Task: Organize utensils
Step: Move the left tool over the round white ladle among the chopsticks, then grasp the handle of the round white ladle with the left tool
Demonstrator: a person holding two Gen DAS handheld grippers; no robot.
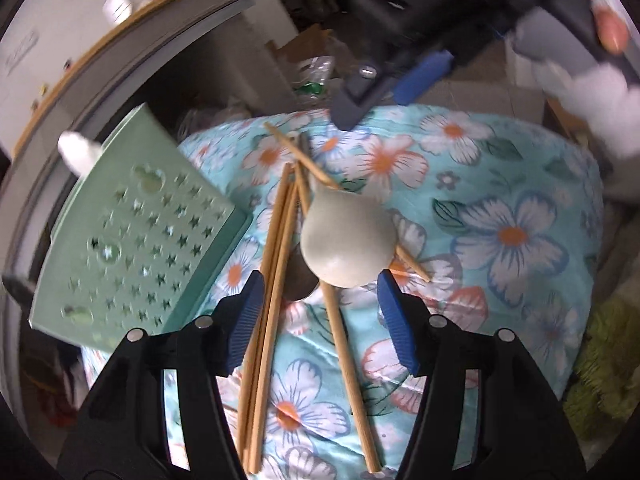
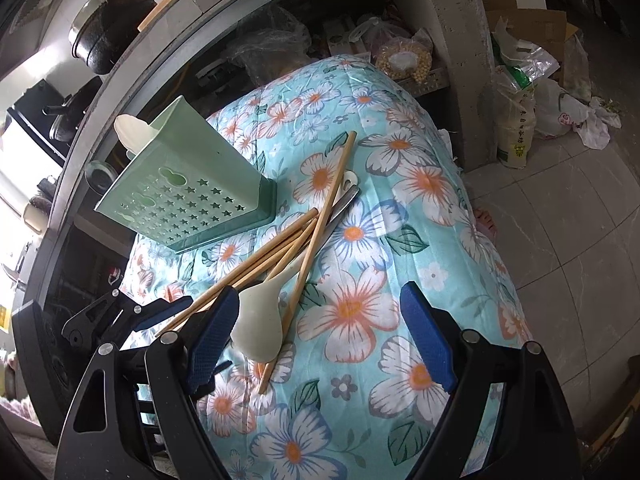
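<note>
I look down through my two grippers at a pile of utensils on a flowery blue cloth [image 2: 400, 208]. The pile has some long wooden chopsticks [image 1: 276, 256], a pale spoon [image 1: 347, 245] lying bowl-down, and a bit of a metal utensil [image 2: 340, 206] peeking out under them. A green holder [image 2: 192, 196] with star holes stands at the far left of the cloth, near the pile but not touching it, and something white already sticks out of its top. My left gripper [image 1: 320, 316] is right over the pile. Its jaws are apart, with nothing squeezed between them, but the chopsticks and the round spoon bowl sit in the gap. The sticks run long-ways from near me to far away, almost in line with the way the left gripper points, so its blue pads stand on either side of them. My right gripper [image 2: 320, 340] is wide open too and holds nothing. In its view the spoon bowl is just beside its left pad, and most of its gap is over bare cloth. So I think the left hand is nearer and better lined up. I guess the next step is to close on a few sticks and carry them to the green holder.
</note>
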